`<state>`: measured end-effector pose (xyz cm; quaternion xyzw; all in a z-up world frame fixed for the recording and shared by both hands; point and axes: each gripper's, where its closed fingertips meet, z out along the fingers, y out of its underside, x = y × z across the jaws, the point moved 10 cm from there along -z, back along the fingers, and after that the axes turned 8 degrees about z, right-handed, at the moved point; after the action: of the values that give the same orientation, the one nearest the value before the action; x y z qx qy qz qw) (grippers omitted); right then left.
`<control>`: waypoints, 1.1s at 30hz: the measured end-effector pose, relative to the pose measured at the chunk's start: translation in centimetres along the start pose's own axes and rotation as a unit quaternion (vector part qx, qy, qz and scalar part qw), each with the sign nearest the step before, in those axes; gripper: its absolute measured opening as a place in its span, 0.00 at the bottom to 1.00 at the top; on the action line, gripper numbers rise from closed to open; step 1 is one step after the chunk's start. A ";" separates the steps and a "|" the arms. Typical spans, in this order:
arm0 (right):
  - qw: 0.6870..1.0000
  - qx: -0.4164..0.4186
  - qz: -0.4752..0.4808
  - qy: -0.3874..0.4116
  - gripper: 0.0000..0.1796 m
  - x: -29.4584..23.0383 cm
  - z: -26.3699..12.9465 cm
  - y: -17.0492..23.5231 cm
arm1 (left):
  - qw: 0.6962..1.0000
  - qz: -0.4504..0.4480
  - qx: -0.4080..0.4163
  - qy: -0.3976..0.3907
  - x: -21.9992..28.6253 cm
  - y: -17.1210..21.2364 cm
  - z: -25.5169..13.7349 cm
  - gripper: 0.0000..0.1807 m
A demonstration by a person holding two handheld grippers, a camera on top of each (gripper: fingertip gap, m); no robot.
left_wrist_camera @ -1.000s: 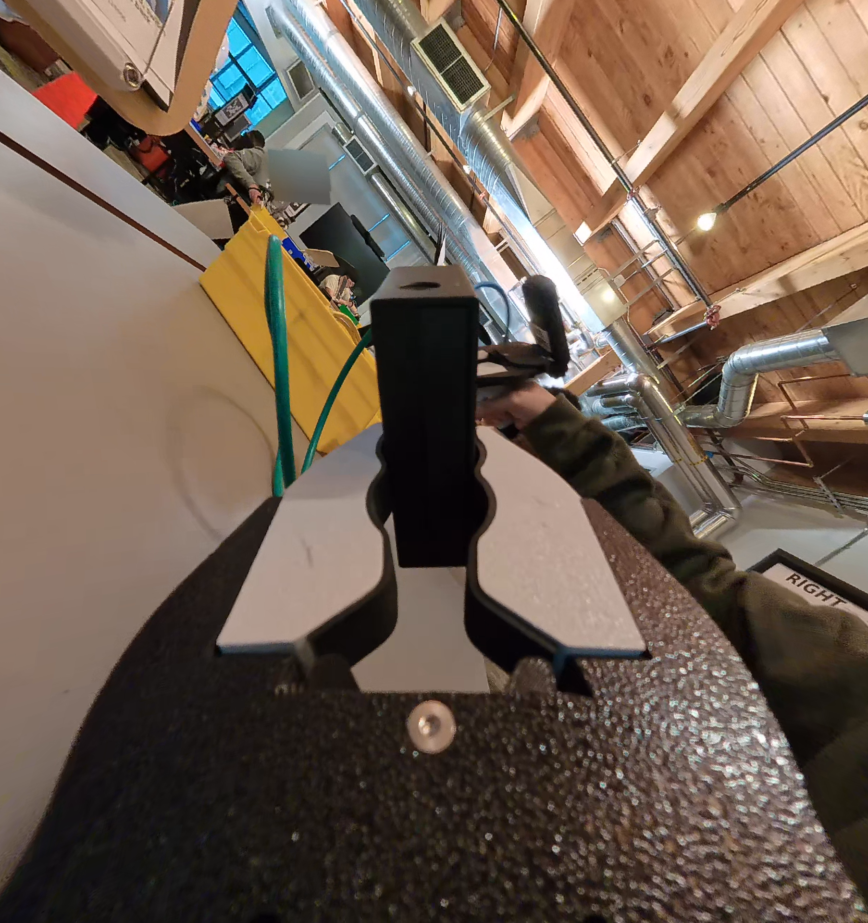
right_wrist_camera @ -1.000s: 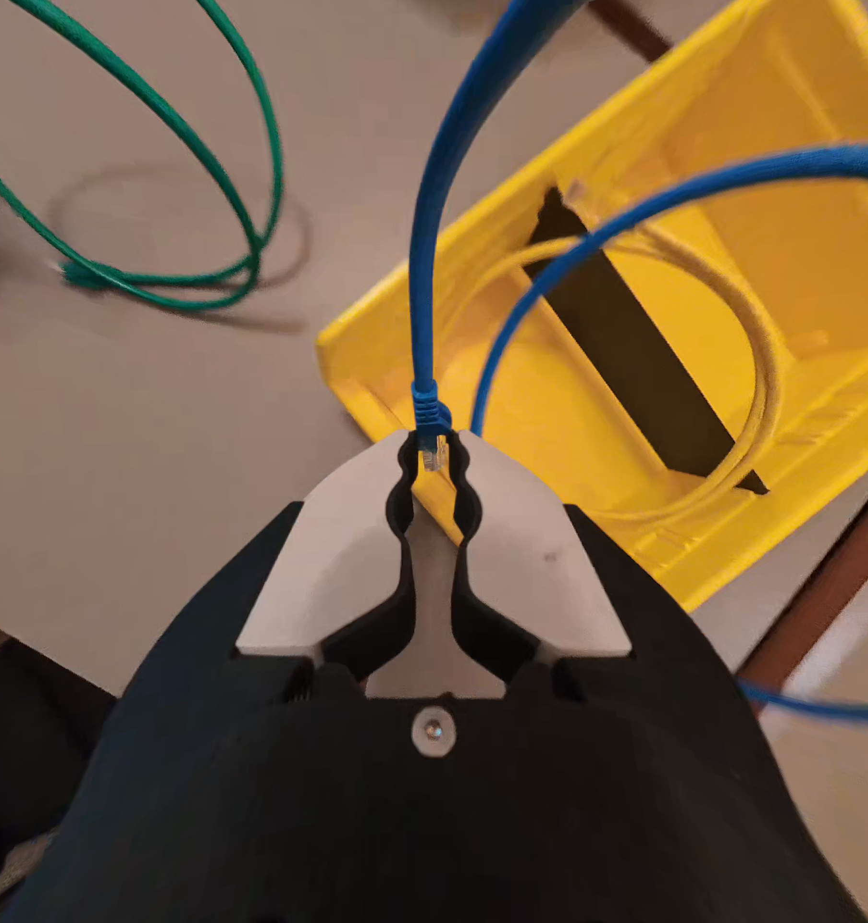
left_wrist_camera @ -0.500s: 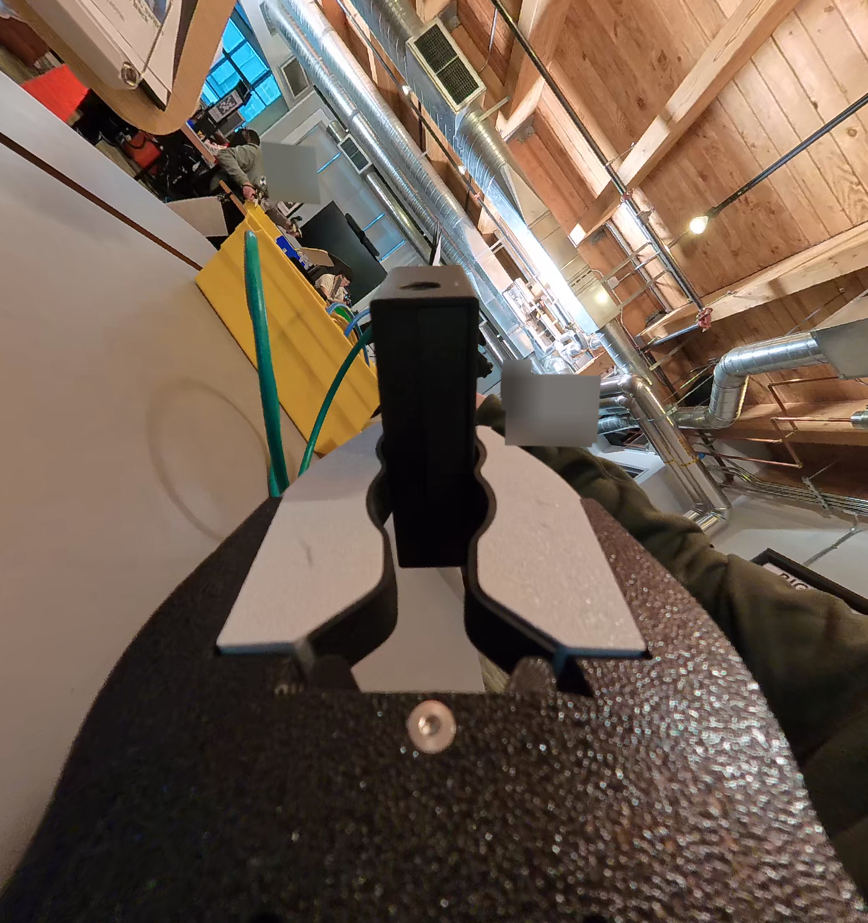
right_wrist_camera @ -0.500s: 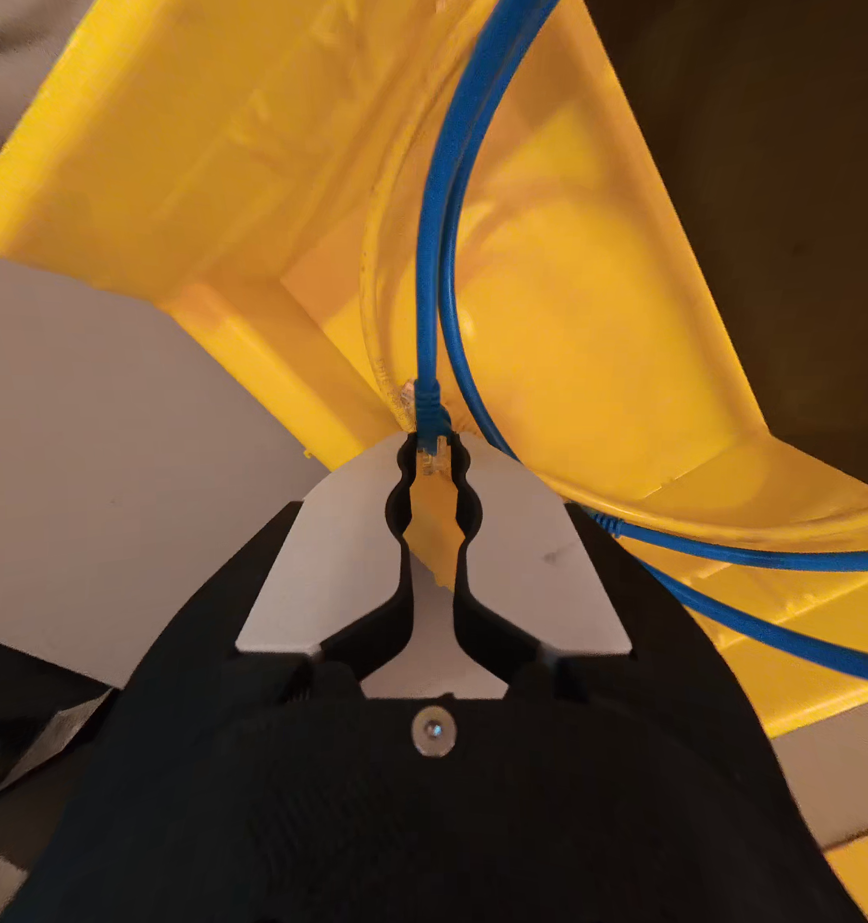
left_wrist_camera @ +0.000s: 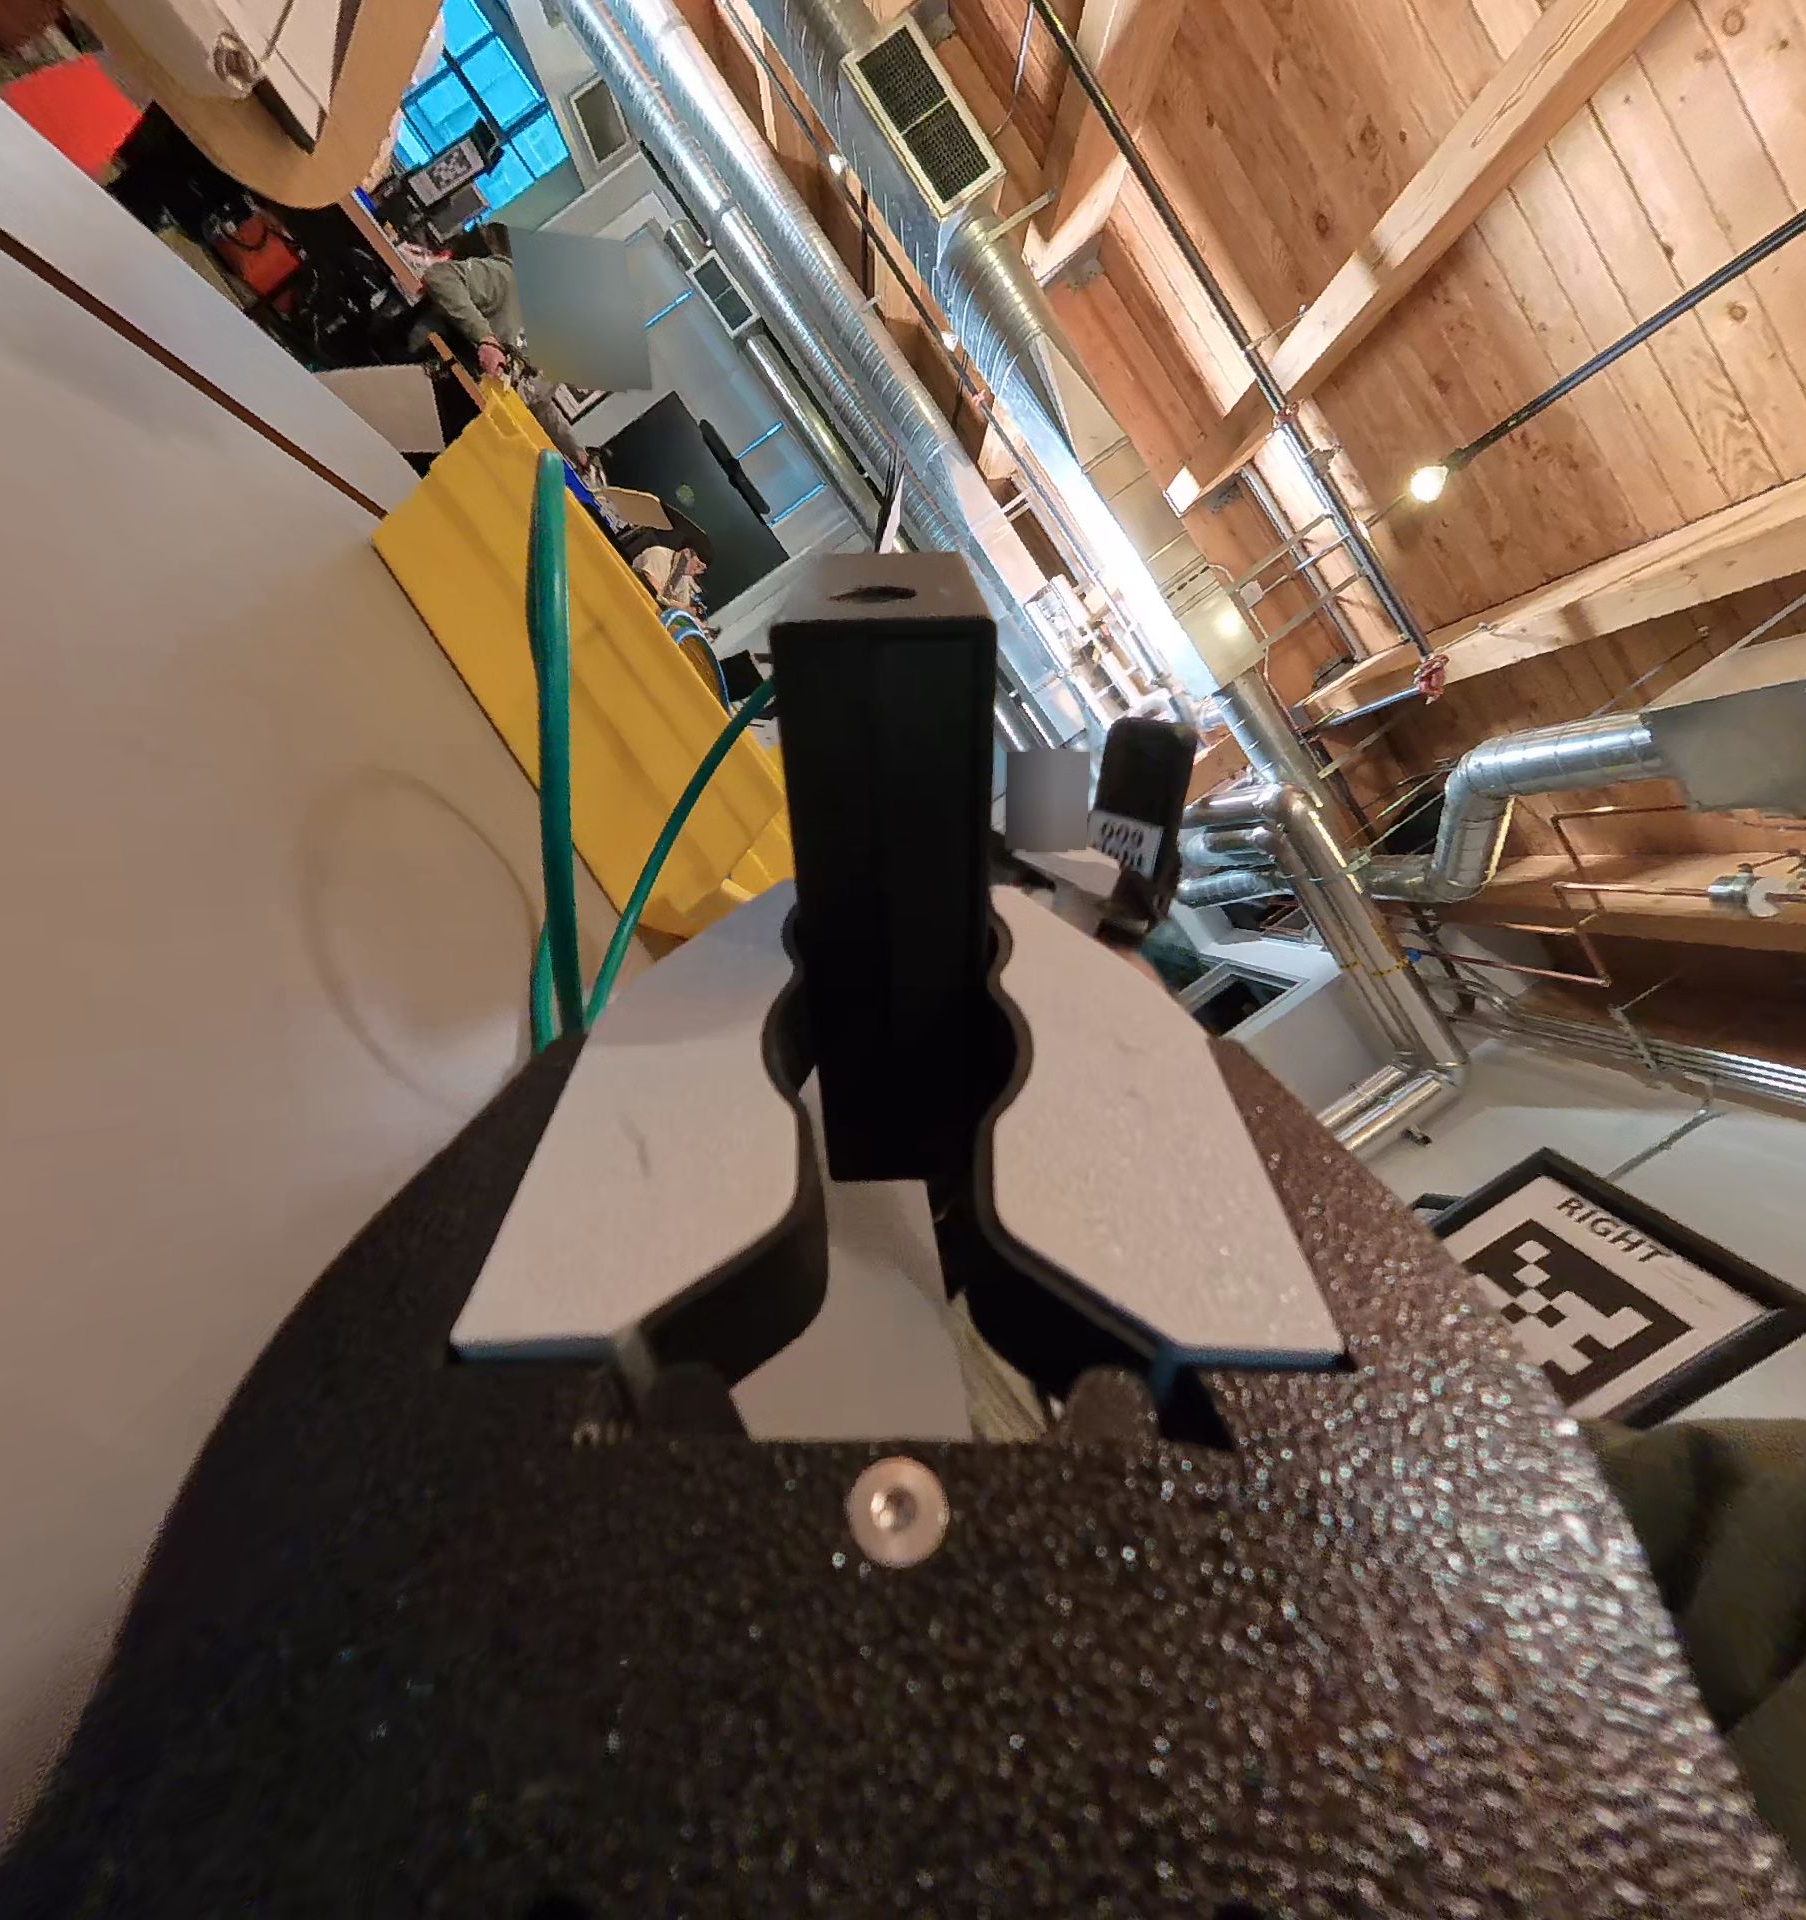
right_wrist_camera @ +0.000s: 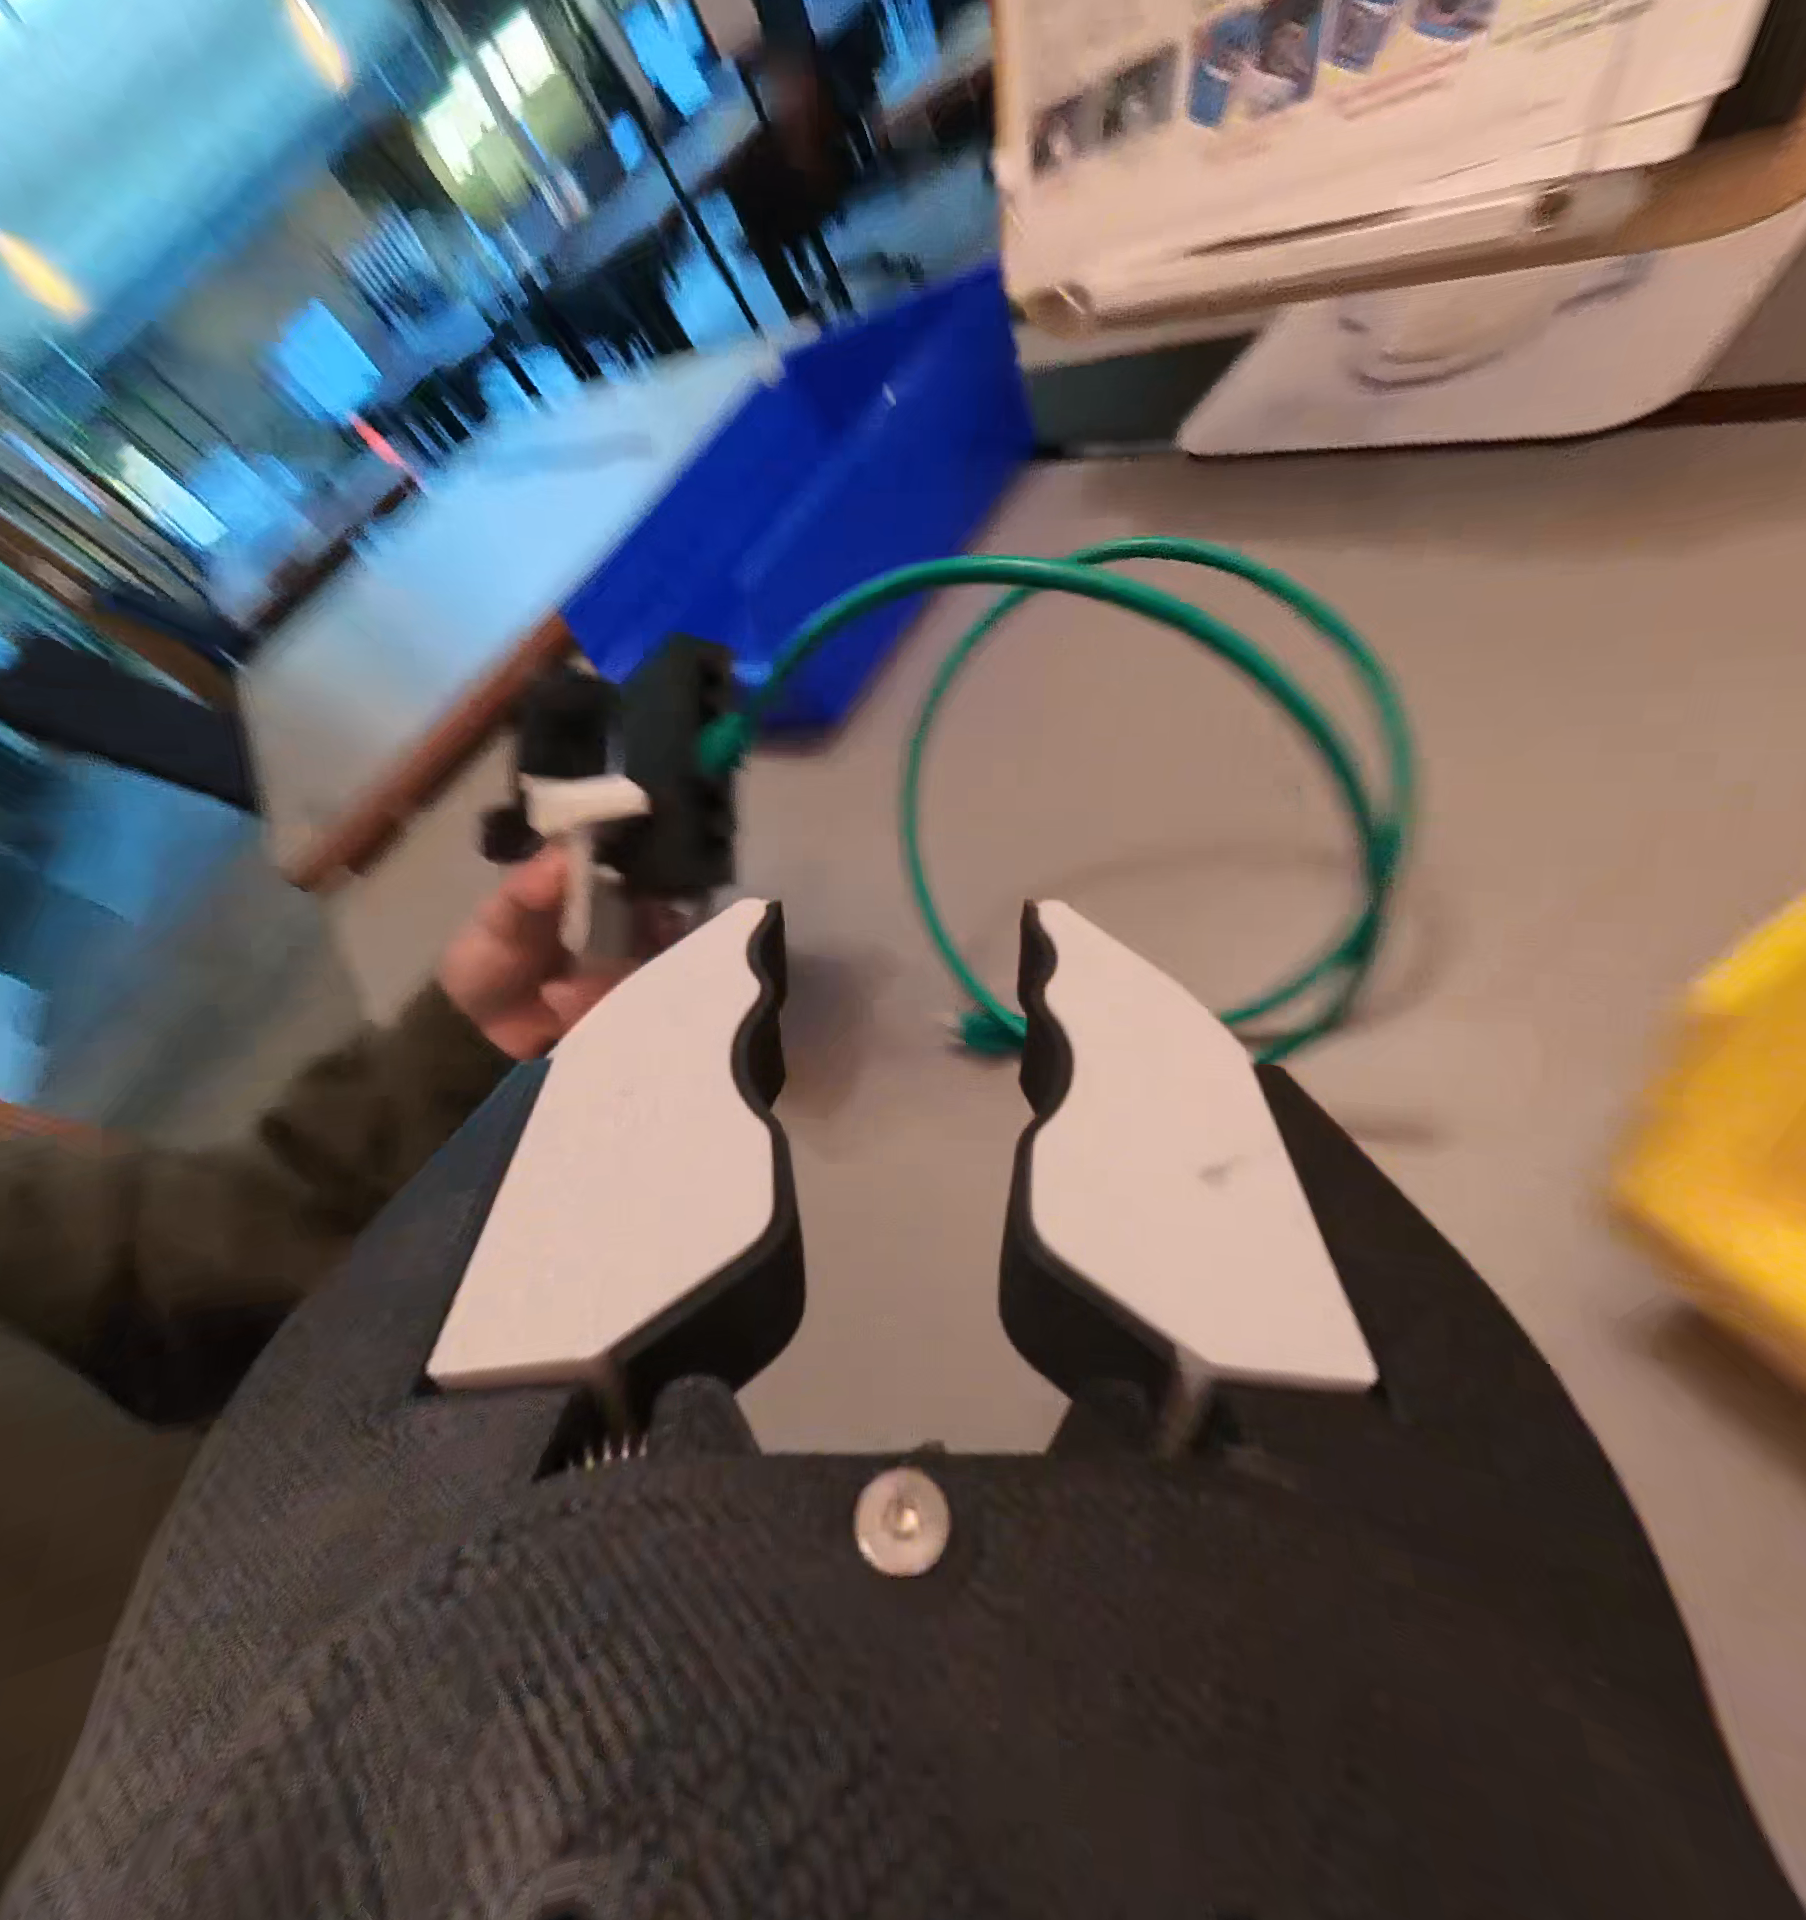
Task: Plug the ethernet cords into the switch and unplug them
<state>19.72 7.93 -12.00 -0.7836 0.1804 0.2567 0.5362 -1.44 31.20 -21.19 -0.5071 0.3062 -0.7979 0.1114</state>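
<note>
Right wrist view: right gripper (right_wrist_camera: 899,982) spread, empty; left gripper (left_wrist_camera: 894,1023) pinching switch (left_wrist_camera: 883,904); green cord (right_wrist_camera: 1325,727), plugged at 10 o'clock, could snag

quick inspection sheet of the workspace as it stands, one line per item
surface: grey table, bare around the loops.
job's things: black switch clamped upright in the left gripper; it also shows in the right wrist view, blurred.
clutter: yellow bin at the right, blue bin at the far edge.
grippers: left shut on the switch; right gripper open, holding nothing.
cables: green cable looped on the table, one end at the switch's side, seemingly plugged in; the other plug lies loose just ahead of the right fingertips.
surroundings: white box behind the table, wood ceiling with metal ducts, a person in the background.
</note>
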 end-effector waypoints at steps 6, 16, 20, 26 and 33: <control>0.976 0.143 0.142 -0.086 0.23 -2.4 6.6 5.7 | 0.996 -0.081 -0.032 0.017 0.6 0.1 0.6 0.15; 0.949 0.192 0.220 -0.117 0.18 -4.4 10.8 7.8 | 0.975 -0.187 -0.107 0.048 1.4 0.7 1.2 0.15; 0.946 0.213 0.224 -0.094 0.11 -4.7 10.4 8.2 | 0.975 -0.190 -0.103 0.045 1.3 0.7 1.2 0.15; 0.938 0.209 0.260 -0.096 0.10 -4.8 10.7 8.6 | 0.975 -0.190 -0.107 0.039 1.0 1.0 1.3 0.15; 0.927 0.228 0.283 -0.091 0.08 -4.5 11.1 9.3 | 0.976 -0.183 -0.112 0.026 0.7 1.1 1.2 0.15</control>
<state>8.56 15.01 -19.52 -0.5298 0.3988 0.4201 0.6195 -0.86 29.57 -20.97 -0.5432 0.2988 -0.7780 -0.1019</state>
